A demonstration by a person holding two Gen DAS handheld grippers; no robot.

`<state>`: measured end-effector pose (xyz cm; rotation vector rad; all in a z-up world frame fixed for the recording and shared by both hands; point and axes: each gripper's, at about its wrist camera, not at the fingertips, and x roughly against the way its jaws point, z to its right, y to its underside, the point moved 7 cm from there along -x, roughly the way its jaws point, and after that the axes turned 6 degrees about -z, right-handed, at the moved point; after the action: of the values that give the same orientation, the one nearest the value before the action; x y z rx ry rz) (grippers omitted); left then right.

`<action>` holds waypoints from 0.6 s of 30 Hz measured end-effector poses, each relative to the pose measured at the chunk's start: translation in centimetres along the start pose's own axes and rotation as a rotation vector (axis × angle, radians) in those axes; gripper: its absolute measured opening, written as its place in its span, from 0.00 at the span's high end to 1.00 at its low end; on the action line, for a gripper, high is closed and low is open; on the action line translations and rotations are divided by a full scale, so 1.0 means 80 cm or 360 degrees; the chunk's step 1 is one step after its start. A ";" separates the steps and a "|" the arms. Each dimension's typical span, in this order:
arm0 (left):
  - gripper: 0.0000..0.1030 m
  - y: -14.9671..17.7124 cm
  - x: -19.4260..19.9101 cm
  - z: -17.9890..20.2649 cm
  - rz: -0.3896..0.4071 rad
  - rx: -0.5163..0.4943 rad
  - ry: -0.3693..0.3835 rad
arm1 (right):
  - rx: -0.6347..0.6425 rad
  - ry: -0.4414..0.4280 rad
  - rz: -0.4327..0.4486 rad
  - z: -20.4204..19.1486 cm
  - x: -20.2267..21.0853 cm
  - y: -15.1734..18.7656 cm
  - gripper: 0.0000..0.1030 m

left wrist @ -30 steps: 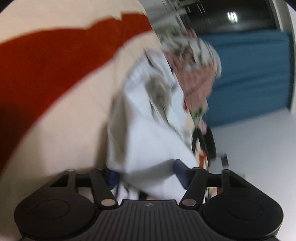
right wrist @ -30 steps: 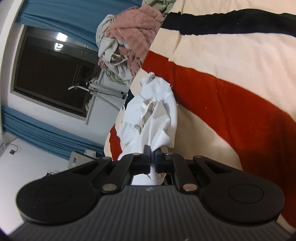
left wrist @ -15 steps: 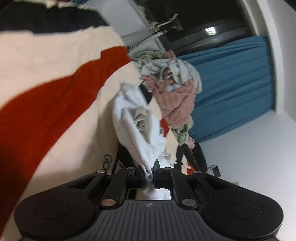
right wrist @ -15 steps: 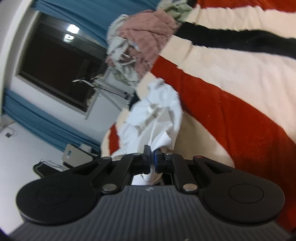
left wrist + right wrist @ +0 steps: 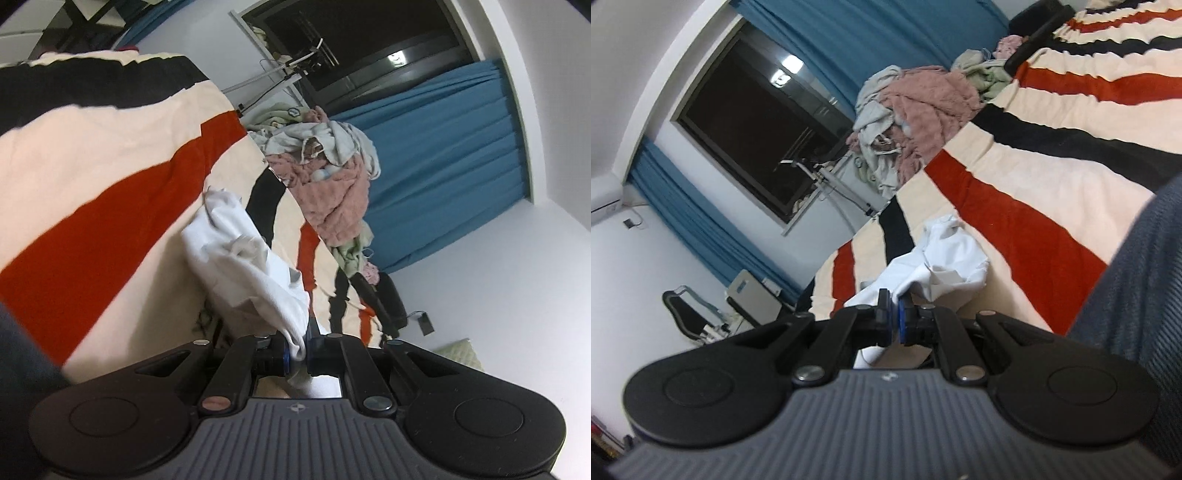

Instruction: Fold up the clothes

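Left wrist view: the left claw (image 5: 297,346) is being kept clenched on a bunched edge of the white garment (image 5: 243,254), with cloth pinched between the blue-padded fingertips (image 5: 281,352) and a little hanging through below them. The rest of the garment is lying crumpled on the striped blanket (image 5: 92,173) of the bed, over a cream band beside a red stripe. A pile of clothes (image 5: 328,177), pink, grey and pale green, is being seen further along the bed, apart from the garment. A blue curtain (image 5: 443,155) and a dark window (image 5: 369,40) are being shown behind it.

Right wrist view: the right claw (image 5: 893,320) is being held closed, its fingers nearly touching, with a fold of the white garment (image 5: 945,258) gripped between them. The garment is spreading out ahead of the claw onto the striped blanket (image 5: 1052,177), rumpled and unfolded, near the bed's edge. The pile of clothes (image 5: 916,107) is being seen well beyond it, against the blue curtain (image 5: 886,33). A dark blue-grey ribbed fabric (image 5: 1137,306), possibly a sleeve, is filling the right edge; what it belongs to cannot be told.
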<state>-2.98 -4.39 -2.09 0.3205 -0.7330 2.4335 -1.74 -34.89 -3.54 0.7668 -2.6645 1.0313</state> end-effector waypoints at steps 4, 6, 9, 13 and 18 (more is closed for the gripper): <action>0.90 -0.053 -0.041 0.028 -0.0031 -0.0046 -0.0062 | -0.0069 -0.0006 0.0005 -0.013 -0.044 -0.035 0.93; 0.90 -0.085 -0.070 0.045 -0.0067 -0.0059 -0.0111 | -0.0097 0.0004 0.0021 -0.023 -0.073 -0.060 0.93; 0.90 -0.131 -0.128 0.056 -0.0114 -0.0117 -0.0254 | -0.0111 0.0108 -0.0010 -0.037 -0.146 -0.102 0.93; 0.90 -0.175 -0.209 0.027 -0.0151 -0.0140 -0.0283 | -0.0140 0.0179 -0.0069 -0.021 -0.212 -0.120 0.93; 0.91 -0.185 -0.259 -0.033 -0.0099 -0.0117 -0.0282 | -0.0169 0.0235 -0.0130 0.015 -0.278 -0.128 0.93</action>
<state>22.27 -2.18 -5.66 0.5272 -0.8731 2.3343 22.58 -33.20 -6.20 0.7410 -2.5185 0.8823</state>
